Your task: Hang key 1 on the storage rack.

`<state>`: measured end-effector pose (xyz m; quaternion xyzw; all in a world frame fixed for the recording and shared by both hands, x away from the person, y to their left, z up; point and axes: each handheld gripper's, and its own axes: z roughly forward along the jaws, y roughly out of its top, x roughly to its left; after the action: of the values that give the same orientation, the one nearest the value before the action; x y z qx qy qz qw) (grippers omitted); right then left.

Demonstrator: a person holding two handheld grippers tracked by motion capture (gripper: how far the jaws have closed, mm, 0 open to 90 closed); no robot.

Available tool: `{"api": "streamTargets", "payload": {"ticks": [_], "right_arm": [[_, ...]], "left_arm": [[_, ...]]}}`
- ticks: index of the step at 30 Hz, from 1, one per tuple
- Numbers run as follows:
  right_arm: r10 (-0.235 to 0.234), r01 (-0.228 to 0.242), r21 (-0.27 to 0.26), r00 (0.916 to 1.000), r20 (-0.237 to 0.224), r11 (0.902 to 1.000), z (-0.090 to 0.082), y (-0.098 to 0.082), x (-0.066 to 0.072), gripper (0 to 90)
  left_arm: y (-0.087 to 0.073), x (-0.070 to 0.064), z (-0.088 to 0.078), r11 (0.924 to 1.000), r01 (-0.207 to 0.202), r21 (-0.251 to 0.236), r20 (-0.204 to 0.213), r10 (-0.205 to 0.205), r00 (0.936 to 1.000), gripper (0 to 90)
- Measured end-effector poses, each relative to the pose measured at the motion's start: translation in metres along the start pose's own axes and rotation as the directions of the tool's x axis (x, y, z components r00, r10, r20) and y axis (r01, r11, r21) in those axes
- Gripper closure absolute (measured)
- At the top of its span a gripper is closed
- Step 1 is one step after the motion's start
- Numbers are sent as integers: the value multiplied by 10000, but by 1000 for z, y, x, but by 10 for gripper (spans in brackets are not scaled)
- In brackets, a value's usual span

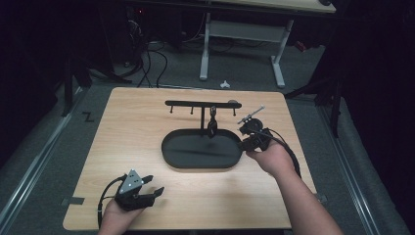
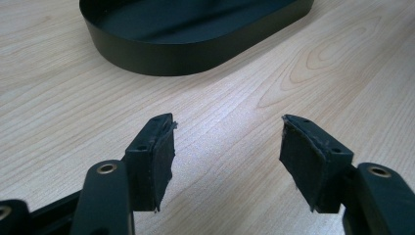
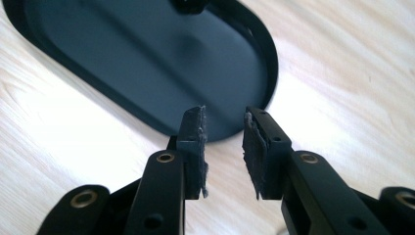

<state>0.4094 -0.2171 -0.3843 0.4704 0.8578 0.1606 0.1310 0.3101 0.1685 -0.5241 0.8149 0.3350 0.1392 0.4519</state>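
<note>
High view is showing the right gripper [image 1: 253, 139], jaws slightly apart and empty, hovering at the black oval tray [image 1: 169, 155]'s three o'clock rim, risking nudging it, while the left gripper [image 1: 139, 193] is idling wide open at seven o'clock.

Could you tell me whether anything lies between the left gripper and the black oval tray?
Nothing visible does. The left gripper is open and empty, with bare wooden table between it and the black oval tray.

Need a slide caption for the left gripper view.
Left gripper open above the wooden table, facing the black oval tray.
</note>
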Motion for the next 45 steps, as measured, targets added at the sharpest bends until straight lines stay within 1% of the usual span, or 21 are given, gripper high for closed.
{"api": "streamTargets", "payload": {"ticks": [3,6,10,11,12,13,15,16,17,21,24,25,26,30,31,32,36,39,41,42,45], "right_arm": [[137,-138,155,9999,24,9998,2,-14,-5,697],[121,-124,306,9999,100,9995,6,-29,-10,697],[357,-366,563,9992,174,9977,13,-49,-19,700],[418,-435,654,9988,259,9969,14,-54,-21,700],[418,-435,654,9988,259,9969,14,-54,-21,700],[549,-569,788,9981,280,9953,18,-64,-26,701],[677,-701,929,9973,287,9932,21,-74,-31,700],[677,-701,929,9973,287,9932,21,-74,-31,700],[809,-839,1034,9962,333,9911,24,-83,-36,694],[1044,-1072,1239,9941,291,9865,29,-98,-45,683],[1203,-1244,1345,9920,377,9831,32,-108,-51,677],[1203,-1244,1345,9920,377,9831,32,-108,-51,677],[1267,-1317,1399,9910,439,9814,35,-115,-55,669],[1666,-1720,1442,9848,488,9745,36,-127,-65,662],[1666,-1720,1442,9848,488,9745,36,-127,-65,662],[1791,-1856,1486,9822,563,9713,36,-131,-69,653],[1935,-2032,1514,9781,767,9673,33,-136,-78,621],[2035,-2143,1553,9756,822,9643,34,-138,-84,589],[2067,-2173,1630,9752,792,9624,34,-138,-85,588],[2125,-2206,1635,9750,658,9616,37,-139,-86,579],[2078,-2158,1720,9761,634,9612,41,-140,-87,563]], "left_arm": [[0,0,1,10000,2,19,-4,-2,10000,379],[0,0,1,10000,2,51,-5,-2,10000,379],[0,0,1,10000,-22,83,4,22,10000,379],[0,0,1,10000,-31,87,0,31,10000,379],[0,0,1,10000,-31,87,0,31,10000,379],[0,0,1,10000,-29,89,2,29,10000,379],[-1,0,2,10000,-33,90,-5,33,10000,379],[-1,0,2,10000,-33,90,-5,33,10000,379],[-1,0,2,9999,-39,120,-10,39,10000,379],[-1,-1,2,9999,-43,141,25,43,10000,379],[-1,-1,2,9999,-45,140,26,45,10000,379],[-1,-1,2,9999,-45,140,26,45,10000,379],[-1,-1,2,9999,-56,150,26,55,10000,379],[-1,-1,2,9998,-51,175,31,50,10000,379],[-1,-1,2,9998,-51,175,31,50,10000,379],[-1,-1,2,9998,-71,208,44,70,10000,379],[-1,-1,3,9997,-89,219,39,88,10000,379],[-1,-1,3,9996,-118,240,41,117,9999,379],[-1,-1,3,9996,-126,247,44,125,9999,379],[-1,-1,3,9996,-126,254,43,125,9999,379],[-2,-1,4,9996,-114,272,73,112,9999,379]]}}
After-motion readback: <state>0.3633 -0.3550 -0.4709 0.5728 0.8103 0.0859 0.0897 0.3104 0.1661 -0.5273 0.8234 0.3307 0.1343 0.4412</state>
